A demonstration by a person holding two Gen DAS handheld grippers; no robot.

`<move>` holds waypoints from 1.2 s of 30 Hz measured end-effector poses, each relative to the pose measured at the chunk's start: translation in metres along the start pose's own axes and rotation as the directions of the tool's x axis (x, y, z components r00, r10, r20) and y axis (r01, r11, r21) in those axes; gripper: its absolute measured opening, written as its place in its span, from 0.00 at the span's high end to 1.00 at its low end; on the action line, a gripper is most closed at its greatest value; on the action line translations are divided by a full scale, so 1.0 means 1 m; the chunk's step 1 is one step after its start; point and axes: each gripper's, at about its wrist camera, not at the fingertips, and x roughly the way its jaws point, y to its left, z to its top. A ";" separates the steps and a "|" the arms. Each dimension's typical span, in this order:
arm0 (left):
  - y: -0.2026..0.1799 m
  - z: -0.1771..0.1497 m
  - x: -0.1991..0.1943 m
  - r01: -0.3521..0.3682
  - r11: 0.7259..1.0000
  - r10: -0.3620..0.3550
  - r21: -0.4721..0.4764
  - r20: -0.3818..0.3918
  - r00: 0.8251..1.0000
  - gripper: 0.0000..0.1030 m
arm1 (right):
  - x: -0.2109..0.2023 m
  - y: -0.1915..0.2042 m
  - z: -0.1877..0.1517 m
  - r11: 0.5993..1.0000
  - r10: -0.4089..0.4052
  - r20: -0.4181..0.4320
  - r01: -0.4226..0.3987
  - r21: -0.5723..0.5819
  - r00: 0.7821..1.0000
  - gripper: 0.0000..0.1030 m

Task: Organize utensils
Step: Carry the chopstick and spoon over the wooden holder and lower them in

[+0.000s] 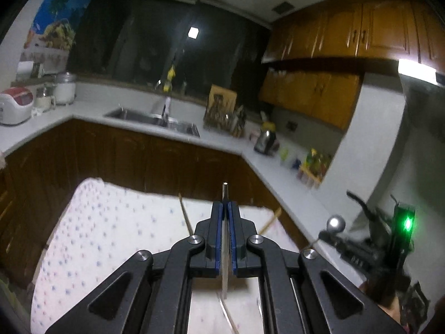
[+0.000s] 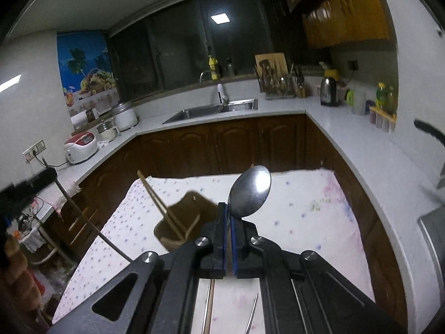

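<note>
Right wrist: dotted tablecloth [image 2: 292, 208] before white countertop [image 2: 278, 111], steel sink [image 2: 194, 114].

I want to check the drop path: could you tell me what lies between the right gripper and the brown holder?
In the right wrist view, only bare dotted cloth separates the right gripper, shut on the spoon, from the brown holder.

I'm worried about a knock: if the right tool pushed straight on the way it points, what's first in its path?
Probably nothing near: the right tool, shut on the spoon, points over the cloth-covered table toward the dark cabinets; depth is unclear.
</note>
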 end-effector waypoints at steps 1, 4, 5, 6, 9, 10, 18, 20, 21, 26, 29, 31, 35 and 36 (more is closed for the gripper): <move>0.000 0.005 0.003 0.000 1.000 0.000 0.002 0.016 1.000 0.97 | 0.005 0.002 0.005 1.000 -0.010 0.003 0.010 -0.007 1.000 0.98; 0.002 0.011 0.016 -0.024 1.000 0.024 0.002 0.051 0.998 0.97 | 0.019 0.002 0.012 1.000 -0.005 -0.005 0.005 -0.008 1.000 0.98; 0.004 0.012 0.022 -0.037 0.999 0.037 0.000 0.059 0.998 0.97 | 0.024 0.002 0.014 1.000 -0.005 -0.009 0.004 -0.008 1.000 0.98; 0.007 0.011 0.028 -0.047 0.999 0.047 -0.002 0.062 0.997 0.97 | 0.031 0.002 0.016 1.000 -0.006 -0.016 0.006 -0.009 1.000 0.98; 0.013 0.004 0.052 -0.050 0.999 0.051 -0.019 0.069 0.996 0.97 | 0.049 0.000 0.018 1.000 -0.008 -0.037 0.008 -0.008 0.999 0.98; 0.014 0.000 0.061 -0.056 0.998 0.057 -0.023 0.065 0.996 0.97 | 0.056 -0.001 0.017 1.000 -0.007 -0.047 0.007 -0.005 0.999 0.98; 0.018 -0.037 0.125 -0.085 0.996 0.085 -0.041 -0.010 0.996 0.97 | 0.099 0.000 -0.004 1.000 0.002 -0.131 -0.002 -0.002 0.991 0.98; 0.019 -0.049 0.141 -0.091 0.995 0.089 -0.038 -0.044 0.995 0.97 | 0.107 -0.001 -0.009 1.000 0.005 -0.151 -0.005 -0.004 0.989 0.98; 0.020 -0.051 0.147 -0.094 0.995 0.092 -0.038 -0.057 0.994 0.97 | 0.111 -0.001 -0.012 1.000 0.009 -0.161 -0.010 -0.004 0.987 0.98; 0.030 -0.053 0.174 -0.105 0.994 0.100 -0.032 -0.126 0.987 0.97 | 0.130 -0.001 -0.025 1.000 0.019 -0.215 -0.020 -0.002 0.976 0.98; 0.030 -0.046 0.174 -0.113 0.993 0.110 -0.021 -0.117 0.987 0.97 | 0.137 -0.001 -0.030 1.000 0.022 -0.239 -0.024 -0.005 0.971 0.98; 0.030 -0.043 0.174 -0.114 0.993 0.111 -0.017 -0.120 0.987 0.97 | 0.142 -0.001 -0.034 1.000 0.022 -0.255 -0.024 -0.007 0.967 0.98; 0.030 -0.040 0.178 -0.111 0.994 0.110 -0.003 -0.127 0.986 0.97 | 0.147 -0.002 -0.037 0.999 0.033 -0.269 -0.035 -0.001 0.963 0.98; 0.031 -0.041 0.178 -0.113 0.994 0.112 -0.003 -0.130 0.985 0.97 | 0.147 -0.002 -0.037 0.999 0.033 -0.269 -0.035 -0.003 0.962 0.98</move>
